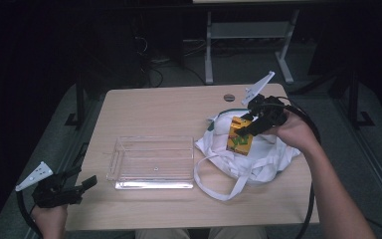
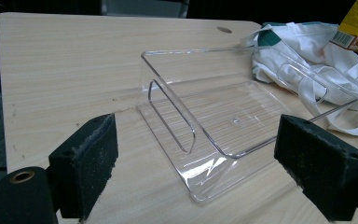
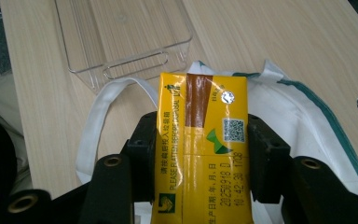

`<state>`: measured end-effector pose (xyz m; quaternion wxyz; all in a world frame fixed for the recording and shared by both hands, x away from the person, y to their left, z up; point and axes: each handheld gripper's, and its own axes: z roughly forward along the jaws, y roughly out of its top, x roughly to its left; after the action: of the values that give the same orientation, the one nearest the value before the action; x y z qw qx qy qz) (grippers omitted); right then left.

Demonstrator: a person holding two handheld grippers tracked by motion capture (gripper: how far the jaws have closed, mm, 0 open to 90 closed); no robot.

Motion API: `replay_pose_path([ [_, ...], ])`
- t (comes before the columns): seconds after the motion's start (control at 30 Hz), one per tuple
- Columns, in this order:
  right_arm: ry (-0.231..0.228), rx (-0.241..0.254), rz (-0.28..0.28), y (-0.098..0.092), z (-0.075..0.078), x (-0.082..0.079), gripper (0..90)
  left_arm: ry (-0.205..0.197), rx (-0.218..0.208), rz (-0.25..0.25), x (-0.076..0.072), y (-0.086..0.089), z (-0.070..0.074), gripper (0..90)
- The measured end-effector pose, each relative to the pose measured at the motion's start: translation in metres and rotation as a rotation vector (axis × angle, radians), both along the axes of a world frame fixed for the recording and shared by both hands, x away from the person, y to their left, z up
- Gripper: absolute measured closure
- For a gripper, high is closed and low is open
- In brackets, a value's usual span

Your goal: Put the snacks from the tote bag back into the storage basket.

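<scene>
A yellow drink carton (image 1: 239, 139) with brown and green print hangs above a white cloth bag (image 1: 258, 157) at the table's right. My right gripper (image 1: 247, 130) is shut on the carton (image 3: 200, 144), its black pads pressing both sides. The bag (image 3: 307, 126) has a green trim and long white straps. A clear plastic tray (image 1: 151, 162) lies empty in the middle of the table. My left gripper (image 1: 79, 186) rests open near the table's front left corner, pointing at the tray (image 2: 223, 121), with nothing between its pads (image 2: 91, 163).
The light wooden table (image 1: 169, 109) has a round cable hole (image 1: 229, 97) near its far edge. A white desk frame (image 1: 248, 35) stands on the dark floor behind. The bag's strap (image 1: 219, 186) loops toward the front edge.
</scene>
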<state>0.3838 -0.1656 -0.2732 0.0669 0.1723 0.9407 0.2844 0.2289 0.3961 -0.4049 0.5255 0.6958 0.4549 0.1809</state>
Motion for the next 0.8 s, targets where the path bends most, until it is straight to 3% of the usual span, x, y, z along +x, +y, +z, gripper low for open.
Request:
replay_pose_path([
  [0.8,-0.037,-0.007,0.111,0.048,0.023,-0.004,52.0,-0.002,-0.01,-0.001,0.0,0.001,0.0,13.0],
])
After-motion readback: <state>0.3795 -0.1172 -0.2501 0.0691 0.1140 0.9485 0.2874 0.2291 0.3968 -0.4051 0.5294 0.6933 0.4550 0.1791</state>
